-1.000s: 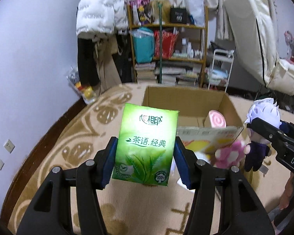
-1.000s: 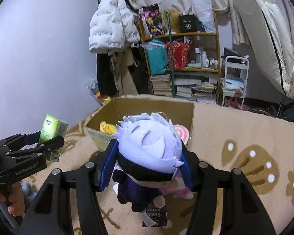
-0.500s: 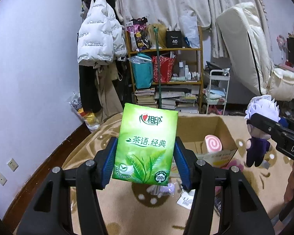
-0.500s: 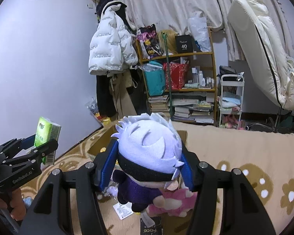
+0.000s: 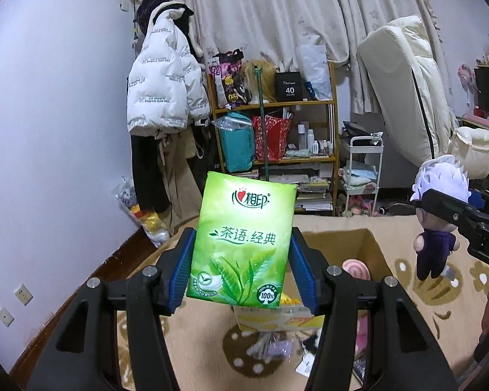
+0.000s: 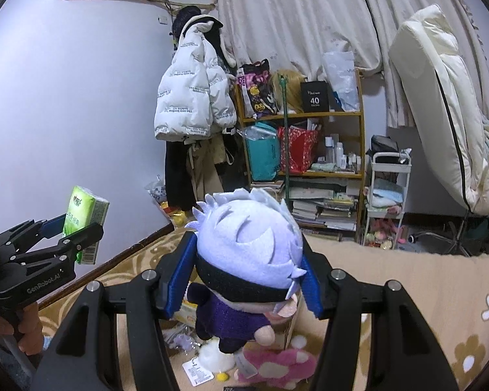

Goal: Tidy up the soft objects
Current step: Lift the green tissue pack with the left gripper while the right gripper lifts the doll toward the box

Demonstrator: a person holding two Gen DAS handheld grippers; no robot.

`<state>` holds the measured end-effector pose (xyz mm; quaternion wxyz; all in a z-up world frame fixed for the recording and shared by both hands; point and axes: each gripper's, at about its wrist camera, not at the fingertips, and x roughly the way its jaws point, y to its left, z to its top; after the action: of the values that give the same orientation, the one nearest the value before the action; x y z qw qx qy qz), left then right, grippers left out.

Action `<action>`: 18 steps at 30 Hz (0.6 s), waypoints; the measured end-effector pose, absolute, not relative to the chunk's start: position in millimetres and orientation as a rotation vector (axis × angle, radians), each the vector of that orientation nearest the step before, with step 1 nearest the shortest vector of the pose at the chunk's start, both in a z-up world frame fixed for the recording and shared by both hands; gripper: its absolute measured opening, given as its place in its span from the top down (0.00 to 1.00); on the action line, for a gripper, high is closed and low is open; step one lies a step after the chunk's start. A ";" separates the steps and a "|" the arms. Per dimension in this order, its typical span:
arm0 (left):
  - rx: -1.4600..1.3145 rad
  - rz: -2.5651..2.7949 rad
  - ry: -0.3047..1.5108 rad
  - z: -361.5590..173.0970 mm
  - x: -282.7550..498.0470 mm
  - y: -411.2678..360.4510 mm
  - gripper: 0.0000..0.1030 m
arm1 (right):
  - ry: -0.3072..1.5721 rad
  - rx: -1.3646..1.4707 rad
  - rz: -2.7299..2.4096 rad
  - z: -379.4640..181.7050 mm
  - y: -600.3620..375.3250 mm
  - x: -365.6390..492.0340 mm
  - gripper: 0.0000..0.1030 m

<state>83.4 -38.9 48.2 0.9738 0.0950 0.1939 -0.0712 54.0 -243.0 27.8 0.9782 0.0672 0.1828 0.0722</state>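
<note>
Cardboard box (image 5: pixel 373 244) showed only leftward; your left hand-held gripper (image 5: pixel 243 268) clamped tissues (image 5: pixel 243 244), your right hand-held gripper (image 6: pixel 246 275) the doll (image 6: pixel 244 254), box rim at five o'clock.

Green tissue pack (image 5: pixel 243 242): soft plastic wrap, tea-leaf print, white Chinese lettering, red heart logo at top. Upright, tilted slightly right, off the floor, pinched at both side edges between blue pads (image 5: pixel 182 273). Barcode on narrow side, seen from right wrist view (image 6: pixel 84 224).

Plush doll (image 6: pixel 244 260): pale lilac spiky hair, black band across eyes, purple outfit, peach hands and feet. Hanging in the air, clamped by the head, body dangling below, tag at the bottom. Also visible at right edge of left view (image 5: pixel 438 218).

Cardboard box (image 5: pixel 371 244): open top, on rug, below both items. Pink swirl plush (image 5: pixel 355 268) inside near right wall. Pink spotted plush (image 6: pixel 277 366) lying on rug outside box.
</note>
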 end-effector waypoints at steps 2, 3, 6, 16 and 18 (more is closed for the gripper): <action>0.194 -0.144 0.384 52.0 89.1 -41.6 0.47 | 0.363 0.127 0.147 32.3 -243.2 57.9 0.40; 0.193 -0.146 0.382 53.4 91.9 -42.6 0.47 | 0.359 0.121 0.148 34.2 -243.1 60.1 0.40; 0.183 -0.143 0.378 56.9 102.0 -44.9 0.47 | 0.348 0.111 0.147 39.1 -242.8 68.6 0.40; 0.144 -0.178 0.419 36.0 132.7 -49.9 0.47 | 0.338 0.123 0.150 37.1 -243.1 93.7 0.40; 0.145 -0.181 0.437 26.1 138.5 -49.9 0.47 | 0.354 0.127 0.149 29.9 -243.8 100.0 0.40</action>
<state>138.5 -49.9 26.1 0.9696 0.0718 0.2162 -0.0897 100.0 -243.8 29.9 0.9797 0.0630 0.1756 0.0739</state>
